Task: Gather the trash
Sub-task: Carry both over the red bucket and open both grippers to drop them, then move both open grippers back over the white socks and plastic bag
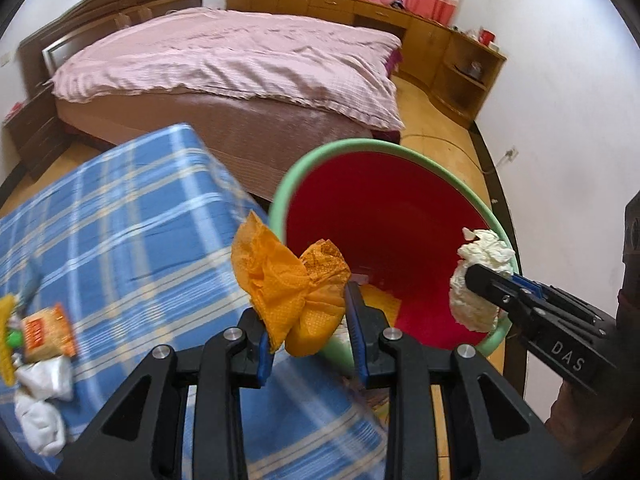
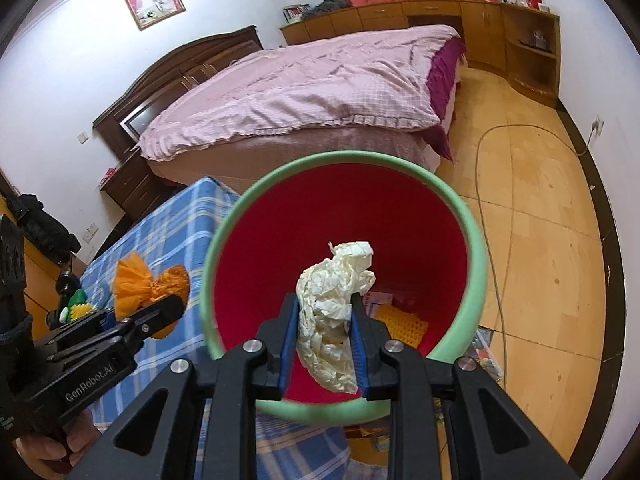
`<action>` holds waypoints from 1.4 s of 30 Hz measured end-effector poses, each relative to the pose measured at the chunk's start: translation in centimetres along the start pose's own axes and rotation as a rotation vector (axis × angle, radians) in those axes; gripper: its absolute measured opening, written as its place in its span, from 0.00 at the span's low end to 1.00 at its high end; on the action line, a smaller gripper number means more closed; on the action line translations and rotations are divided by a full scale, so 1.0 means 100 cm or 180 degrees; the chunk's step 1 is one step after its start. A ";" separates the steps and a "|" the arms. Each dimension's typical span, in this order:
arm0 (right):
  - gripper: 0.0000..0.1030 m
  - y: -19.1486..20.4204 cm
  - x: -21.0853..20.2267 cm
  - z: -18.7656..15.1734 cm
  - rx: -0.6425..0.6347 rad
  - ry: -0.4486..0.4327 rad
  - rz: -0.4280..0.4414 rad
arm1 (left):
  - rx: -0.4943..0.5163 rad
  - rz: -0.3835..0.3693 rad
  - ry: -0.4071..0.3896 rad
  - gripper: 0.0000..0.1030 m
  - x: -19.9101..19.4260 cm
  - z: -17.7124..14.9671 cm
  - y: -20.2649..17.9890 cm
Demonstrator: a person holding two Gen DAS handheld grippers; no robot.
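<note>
A red bin with a green rim (image 1: 400, 148) (image 2: 476, 264) stands on the floor beside a blue plaid table (image 1: 120, 220) (image 2: 176, 216). My left gripper (image 1: 306, 308) is shut on a crumpled orange napkin (image 1: 280, 280) (image 2: 136, 280), held over the table edge at the bin's left rim. My right gripper (image 2: 326, 316) (image 1: 476, 276) is shut on a crumpled white tissue (image 2: 336, 304) (image 1: 476, 280), held over the bin's mouth. Yellow trash (image 2: 400, 320) lies in the bin's bottom.
More trash lies on the table's left: a snack packet (image 1: 44, 332), white tissues (image 1: 40, 400) and a yellow-green item (image 2: 78, 308). A pink-covered bed (image 1: 240, 64) stands behind. A cable (image 2: 492, 200) runs over the wooden floor. Wooden cabinets (image 1: 440, 40) line the far wall.
</note>
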State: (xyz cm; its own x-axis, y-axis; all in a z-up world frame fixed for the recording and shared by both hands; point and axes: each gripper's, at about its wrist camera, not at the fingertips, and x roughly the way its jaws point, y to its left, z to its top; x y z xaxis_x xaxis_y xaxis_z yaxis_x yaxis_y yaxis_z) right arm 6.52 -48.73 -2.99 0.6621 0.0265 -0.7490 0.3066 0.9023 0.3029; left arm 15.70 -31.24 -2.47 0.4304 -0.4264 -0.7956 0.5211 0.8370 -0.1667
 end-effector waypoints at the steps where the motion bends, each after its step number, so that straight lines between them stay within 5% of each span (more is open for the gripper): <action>1: 0.28 -0.003 0.002 0.002 0.0007 0.0011 -0.0004 | 0.0008 -0.0015 0.0016 0.30 0.003 0.001 -0.002; 10: 0.34 -0.017 0.010 0.012 0.0091 0.0038 -0.0013 | 0.0068 0.0013 -0.0006 0.50 0.015 0.011 -0.015; 22: 0.58 -0.002 -0.007 0.013 0.0062 -0.0117 0.0039 | -0.0094 0.0077 -0.0113 0.51 -0.006 0.009 0.003; 42: 0.64 0.077 -0.052 -0.027 -0.0120 -0.0258 0.0372 | -0.0438 0.0547 -0.0373 0.51 -0.095 -0.044 0.080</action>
State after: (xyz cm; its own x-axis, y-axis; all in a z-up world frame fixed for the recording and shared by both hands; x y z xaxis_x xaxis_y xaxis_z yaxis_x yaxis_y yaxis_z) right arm 3.53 -40.79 1.64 0.7452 0.0990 -0.6594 0.1991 0.9107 0.3618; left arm 12.53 -19.04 1.18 0.5908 -0.3040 -0.7474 0.3310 0.9361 -0.1191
